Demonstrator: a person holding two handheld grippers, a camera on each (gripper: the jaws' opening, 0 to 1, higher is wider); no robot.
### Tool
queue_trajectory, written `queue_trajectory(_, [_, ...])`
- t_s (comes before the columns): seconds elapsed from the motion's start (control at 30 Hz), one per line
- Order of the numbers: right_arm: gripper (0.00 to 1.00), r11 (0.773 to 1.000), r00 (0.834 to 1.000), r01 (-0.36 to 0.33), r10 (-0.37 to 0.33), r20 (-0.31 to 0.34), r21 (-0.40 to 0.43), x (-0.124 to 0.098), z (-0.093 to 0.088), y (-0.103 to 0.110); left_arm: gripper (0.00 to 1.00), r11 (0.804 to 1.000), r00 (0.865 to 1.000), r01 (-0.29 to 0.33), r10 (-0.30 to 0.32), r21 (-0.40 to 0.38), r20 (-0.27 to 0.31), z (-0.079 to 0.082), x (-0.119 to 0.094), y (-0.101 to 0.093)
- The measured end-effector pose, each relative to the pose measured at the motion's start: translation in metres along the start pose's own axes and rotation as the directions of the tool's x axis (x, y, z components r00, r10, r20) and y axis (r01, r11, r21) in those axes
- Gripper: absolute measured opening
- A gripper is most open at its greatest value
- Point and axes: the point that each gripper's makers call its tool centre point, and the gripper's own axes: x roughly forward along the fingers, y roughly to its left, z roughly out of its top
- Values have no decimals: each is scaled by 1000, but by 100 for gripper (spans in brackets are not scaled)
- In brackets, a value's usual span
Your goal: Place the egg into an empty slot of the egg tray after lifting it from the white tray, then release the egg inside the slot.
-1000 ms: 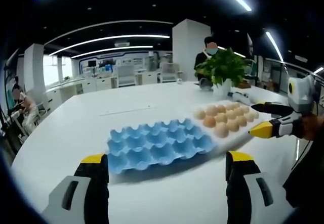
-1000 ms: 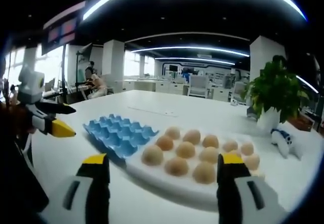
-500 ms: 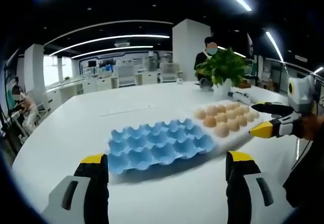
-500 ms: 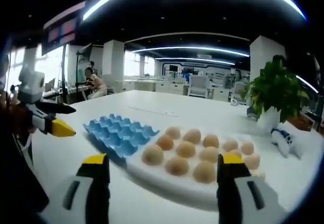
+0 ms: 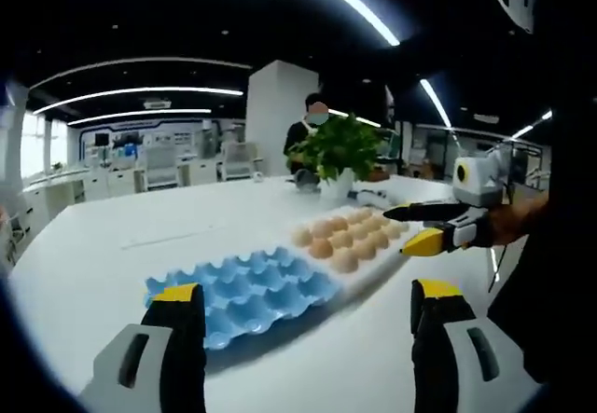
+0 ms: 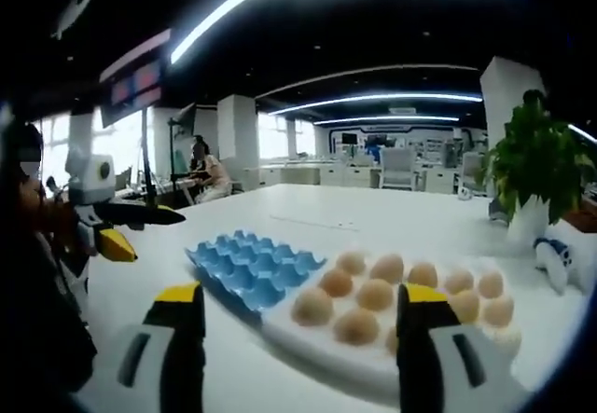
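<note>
A blue egg tray (image 5: 244, 290) with empty slots lies on the white table, just ahead of my left gripper (image 5: 303, 312), which is open and holds nothing. To its right, the white tray (image 5: 375, 264) carries several tan eggs (image 5: 343, 240). My right gripper (image 5: 437, 227) hovers beyond that tray's right end, jaws apart. In the right gripper view, the eggs (image 6: 375, 294) sit on the white tray (image 6: 322, 350) directly ahead of my open right gripper (image 6: 297, 309). The blue egg tray (image 6: 252, 268) lies to the left, and the left gripper (image 6: 117, 231) hangs beyond it.
A potted green plant (image 5: 340, 148) stands behind the white tray, also seen as the plant (image 6: 539, 159). A small blue-and-white object (image 6: 558, 259) lies beside the pot. A person (image 5: 313, 130) stands behind the table. Open white tabletop (image 5: 140, 236) stretches to the left.
Both views have shifted as the hands moved: the trays now sit further left in the left gripper view and slightly lower in the right gripper view. Both grippers stay open and empty.
</note>
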Motion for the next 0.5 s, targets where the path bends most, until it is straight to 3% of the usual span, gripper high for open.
queue_trajectory(0.07, [87, 1000, 1000, -2, 2, 11, -21, 1, 7, 0, 81, 997, 997, 69, -68, -28, 36, 16, -7, 0])
queue_trajectory(0.1, [88, 1000, 1000, -4, 4, 26, -20, 2, 12, 0, 81, 995, 994, 95, -94, -16, 49, 22, -10, 1])
queue_trajectory(0.13, [88, 999, 998, -28, 27, 59, 18, 4, 19, 4, 85, 996, 995, 80, -81, 39, 51, 28, -15, 8])
queue_trajectory(0.2, [88, 999, 998, -30, 27, 54, 45, 7, 20, 6, 88, 989, 993, 120, -121, 85, 4, 24, -22, 10])
queue_trajectory(0.23, [87, 999, 999, -24, 22, 50, 42, 9, 20, 7, 87, 988, 991, 121, -115, 95, -61, 15, -28, 15])
queue_trajectory(0.3, [82, 999, 999, -30, 29, 19, 45, 13, 12, 10, 84, 976, 983, 156, -138, 152, -118, 5, -39, 19])
queue_trajectory(0.37, [73, 998, 1000, -10, 11, -23, 58, 17, 3, 11, 83, 972, 980, 183, -169, 147, -102, 5, -48, 18])
queue_trajectory(0.43, [71, 998, 998, 11, -7, -68, 69, 19, -7, 10, 84, 965, 970, 239, -232, 110, -70, 8, -58, 12])
queue_trajectory(0.5, [70, 998, 996, 56, -55, -75, 7, 19, -9, 3, 83, 959, 964, 264, -258, 108, -67, 4, -63, 15])
